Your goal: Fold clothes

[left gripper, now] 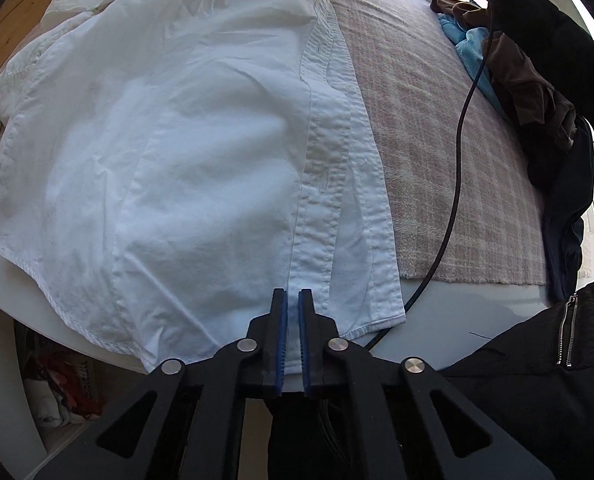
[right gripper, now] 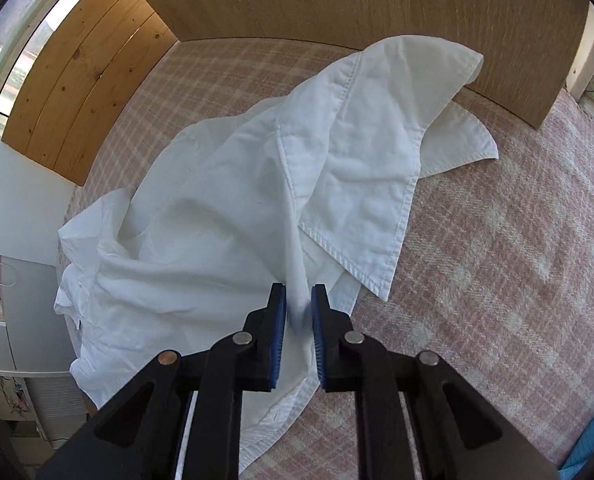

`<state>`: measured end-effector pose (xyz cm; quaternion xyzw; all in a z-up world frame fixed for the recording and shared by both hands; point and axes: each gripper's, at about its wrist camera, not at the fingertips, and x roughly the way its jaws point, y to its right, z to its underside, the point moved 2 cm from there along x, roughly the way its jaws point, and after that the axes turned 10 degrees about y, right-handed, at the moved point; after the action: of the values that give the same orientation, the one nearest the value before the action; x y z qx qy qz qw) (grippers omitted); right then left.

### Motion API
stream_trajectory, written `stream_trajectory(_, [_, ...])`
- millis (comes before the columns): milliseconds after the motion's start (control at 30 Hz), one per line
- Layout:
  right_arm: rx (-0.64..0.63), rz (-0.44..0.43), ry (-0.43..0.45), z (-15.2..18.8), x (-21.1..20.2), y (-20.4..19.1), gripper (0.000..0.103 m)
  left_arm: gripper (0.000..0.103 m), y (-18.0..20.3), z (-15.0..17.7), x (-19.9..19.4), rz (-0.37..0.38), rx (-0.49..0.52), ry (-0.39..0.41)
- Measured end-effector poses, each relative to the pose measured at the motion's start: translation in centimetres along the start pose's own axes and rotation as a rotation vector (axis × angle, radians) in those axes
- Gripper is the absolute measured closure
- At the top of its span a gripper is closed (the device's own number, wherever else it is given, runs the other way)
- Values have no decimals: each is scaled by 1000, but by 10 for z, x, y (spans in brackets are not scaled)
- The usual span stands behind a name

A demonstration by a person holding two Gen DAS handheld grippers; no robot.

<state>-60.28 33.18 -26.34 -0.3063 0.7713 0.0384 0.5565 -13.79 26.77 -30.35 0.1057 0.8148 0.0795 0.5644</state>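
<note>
The left gripper [left gripper: 292, 300] is clamped on the hem of the shirt [left gripper: 169, 140], at the foot of the buttonhole strip, its blue pads [left gripper: 281, 344] nearly together with only thin cloth between them. The right gripper [right gripper: 298, 300] is clamped on a raised ridge of the same shirt [right gripper: 225, 216], its pads [right gripper: 277, 336] a little apart around the bunched cloth.

The left view shows the shirt's body spread flat and running away from the gripper, its hem hanging just over the edge of a white table [left gripper: 477, 300]. Only here appear a black cable [left gripper: 457, 168] lying on the blanket [left gripper: 437, 152], a heap of clothes [left gripper: 529, 80] beyond it with one blue piece, one brown and one dark, and a black jacket sleeve [left gripper: 545, 360] with a zip. At the top edge part of the other gripper and a hand shows.

The right view alone shows the shirt's crumpled end: the collar [right gripper: 369, 184] lies just past the gripper to the right, with one point further back. The checked blanket [right gripper: 497, 260] lies under it, wooden boards [right gripper: 377, 0] stand behind, and two windows show at the corners.

One shirt, two grippers, both gripping it.
</note>
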Motion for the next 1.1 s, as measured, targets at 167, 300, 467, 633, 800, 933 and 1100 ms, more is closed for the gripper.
stream_trajectory(167, [-115,26,18,-16,-23,-19,98,103,-10,5,-11,26,-42,-1])
stream_trajectory(300, [-126,71,52,-34,-39,-20,99,103,-5,12,-22,41,-18,3])
stream_trajectory(467, [-116,132,85,-53,-38,-7,99,91,6,13,-18,8,10,4])
stream_trajectory(633, [-147,116,-29,-32,-19,-2,63,85,4,9,0,-70,19,-13])
stream_trajectory(800, [-136,24,-88,-7,-6,-15,57,84,3,4,3,-64,21,-13])
stream_trajectory(933, [-211,46,-120,12,9,-31,57,100,-3,6,2,-63,5,-21])
stream_trajectory(1100, [-229,28,-136,14,4,-39,101,103,-13,8,-6,-3,-56,-12])
